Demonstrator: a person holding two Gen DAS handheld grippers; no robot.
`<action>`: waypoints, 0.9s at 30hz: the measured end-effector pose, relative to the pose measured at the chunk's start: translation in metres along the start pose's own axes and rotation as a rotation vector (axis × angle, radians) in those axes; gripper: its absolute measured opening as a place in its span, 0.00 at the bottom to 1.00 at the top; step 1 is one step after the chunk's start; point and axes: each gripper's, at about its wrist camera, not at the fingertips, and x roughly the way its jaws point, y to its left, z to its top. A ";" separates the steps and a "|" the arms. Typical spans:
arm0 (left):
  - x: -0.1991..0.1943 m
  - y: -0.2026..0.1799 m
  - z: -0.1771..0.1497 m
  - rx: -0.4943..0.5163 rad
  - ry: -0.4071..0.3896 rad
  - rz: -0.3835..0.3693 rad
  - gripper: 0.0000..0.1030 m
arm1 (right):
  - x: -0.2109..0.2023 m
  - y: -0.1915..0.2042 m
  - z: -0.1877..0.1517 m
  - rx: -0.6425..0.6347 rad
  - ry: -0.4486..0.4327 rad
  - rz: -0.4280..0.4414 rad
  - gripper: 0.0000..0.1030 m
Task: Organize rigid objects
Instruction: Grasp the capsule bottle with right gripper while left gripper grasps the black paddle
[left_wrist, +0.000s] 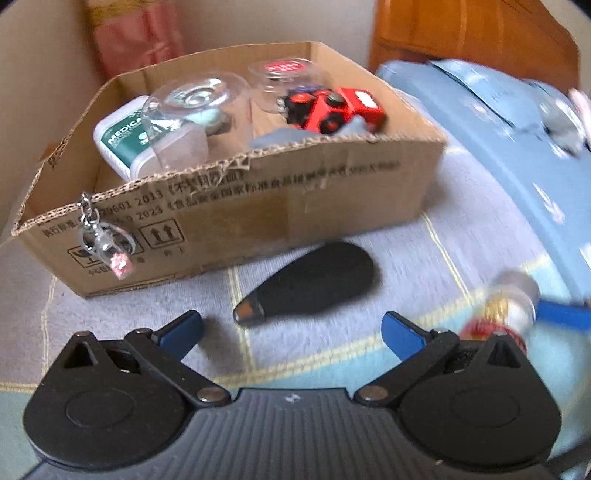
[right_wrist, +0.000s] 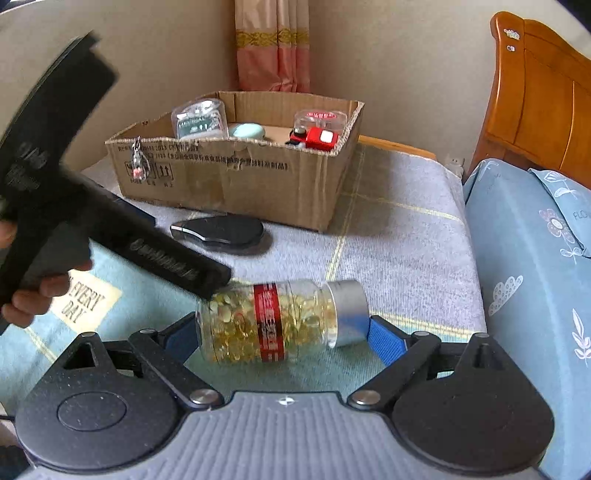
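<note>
Here, box (left_wrist: 258, 206) print "2013", "2023" | tub (left_wrist: 122, 142) "MEDICA" | blanket (right_wrist: 83, 302) "EVERY DAY"

Soft daylight, mild shadows — left view motion-blurred at right edge, fisheye corners dark.

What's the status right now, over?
Left tool open, empty, facing black case. Right tool open around capsule bottle, lying on bed. Box beyond; nothing in the way.
</note>
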 end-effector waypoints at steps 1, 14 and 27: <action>0.002 -0.002 0.002 -0.021 -0.009 0.013 0.99 | 0.001 0.000 -0.001 0.000 0.005 -0.002 0.94; 0.002 0.024 -0.005 -0.075 -0.051 0.058 0.99 | 0.002 0.005 -0.003 -0.029 0.010 -0.001 0.94; -0.008 0.068 -0.024 -0.049 -0.089 0.039 0.99 | 0.003 0.006 0.002 -0.091 -0.003 0.023 0.99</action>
